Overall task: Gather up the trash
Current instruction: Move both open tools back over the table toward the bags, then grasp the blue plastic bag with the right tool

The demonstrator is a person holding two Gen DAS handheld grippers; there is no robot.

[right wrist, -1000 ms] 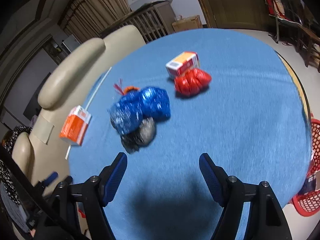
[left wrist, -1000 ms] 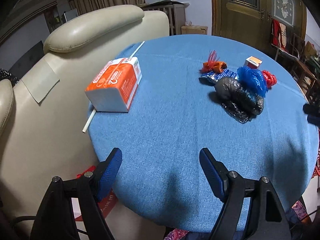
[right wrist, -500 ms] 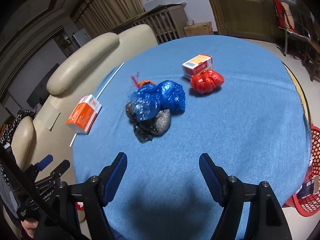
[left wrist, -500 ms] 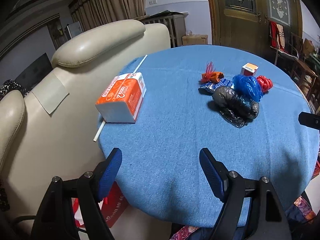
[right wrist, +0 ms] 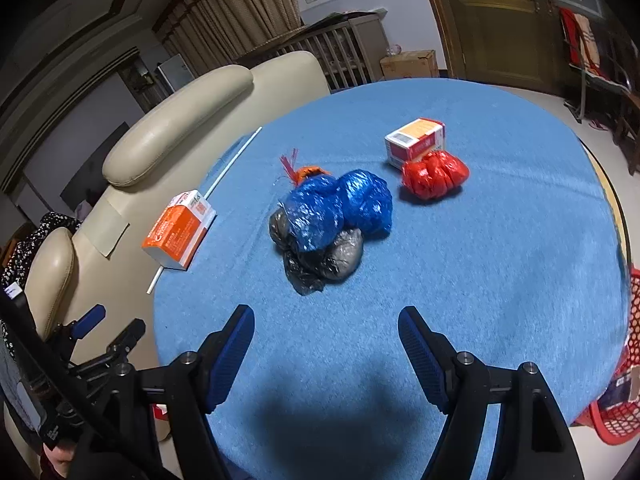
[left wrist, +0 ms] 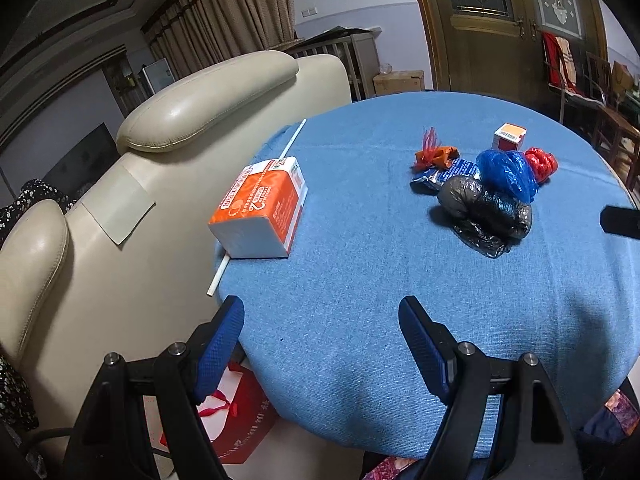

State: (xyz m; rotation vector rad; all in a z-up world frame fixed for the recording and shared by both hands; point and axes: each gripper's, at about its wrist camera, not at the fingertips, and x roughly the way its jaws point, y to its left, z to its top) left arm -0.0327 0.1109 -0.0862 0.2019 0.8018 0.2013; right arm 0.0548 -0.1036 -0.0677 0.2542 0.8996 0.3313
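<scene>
Trash lies on a round table with a blue cloth (left wrist: 360,280): a crumpled black bag (left wrist: 486,210) (right wrist: 320,258), a blue bag (left wrist: 508,172) (right wrist: 340,208), a red bag (left wrist: 540,162) (right wrist: 434,174), a small orange-and-white box (left wrist: 510,136) (right wrist: 416,142), an orange wrapper (left wrist: 434,156) (right wrist: 308,170) and an orange-and-white carton (left wrist: 264,212) (right wrist: 180,230) lying on a white straw (left wrist: 218,276). My left gripper (left wrist: 322,344) is open and empty above the near table edge. My right gripper (right wrist: 326,348) is open and empty, short of the black bag.
A cream leather armchair (left wrist: 160,140) stands against the table's left side. A red gift bag (left wrist: 232,420) sits on the floor under the left gripper. A red mesh basket (right wrist: 624,380) stands at the table's right edge. Wooden doors and chairs are at the back right.
Both grippers have pulled back and risen a little, so the table and trash look smaller and farther. The jaws stay open. No trash has moved.
</scene>
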